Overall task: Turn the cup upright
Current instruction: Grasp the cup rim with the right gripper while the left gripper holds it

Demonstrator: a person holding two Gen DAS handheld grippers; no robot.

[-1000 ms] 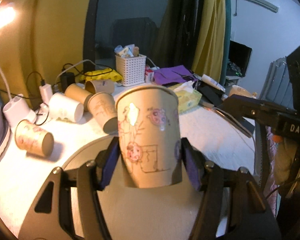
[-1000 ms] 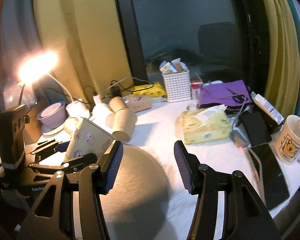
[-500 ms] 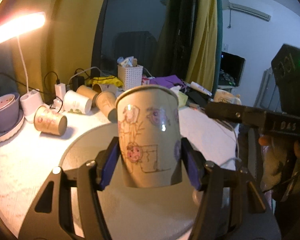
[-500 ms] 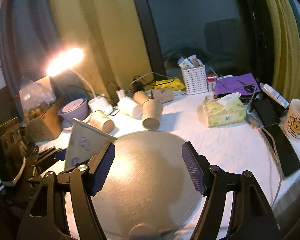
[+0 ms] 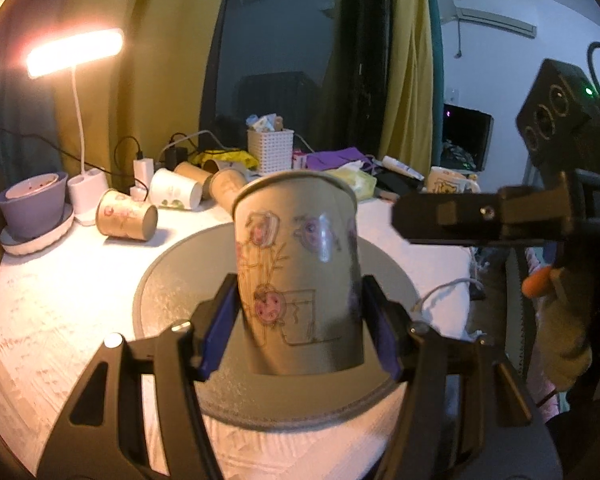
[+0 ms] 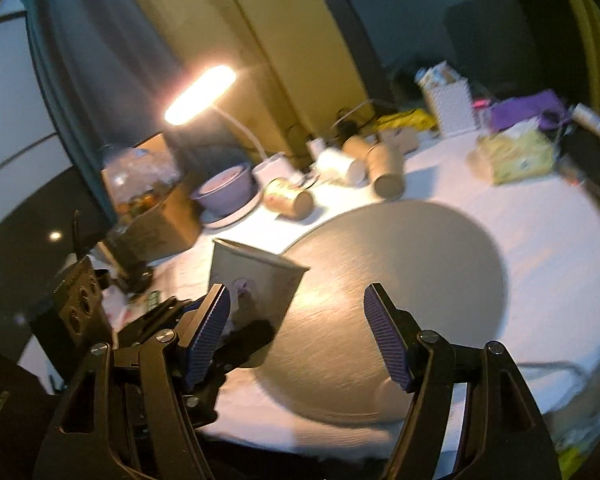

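Item: paper cup (image 5: 296, 276), rim up, pinched low in left claw (image 5: 296, 332) above round mat (image 5: 172, 280); right claw (image 6: 296, 336) open, empty.
Risk: thin wall may crush or slip; tilted release = tips over.

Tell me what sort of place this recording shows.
Most likely a bedroom or home study, on a cluttered table by a curtained window: a lit desk lamp, a tissue pack, a wall air conditioner, and paper cups lying about.
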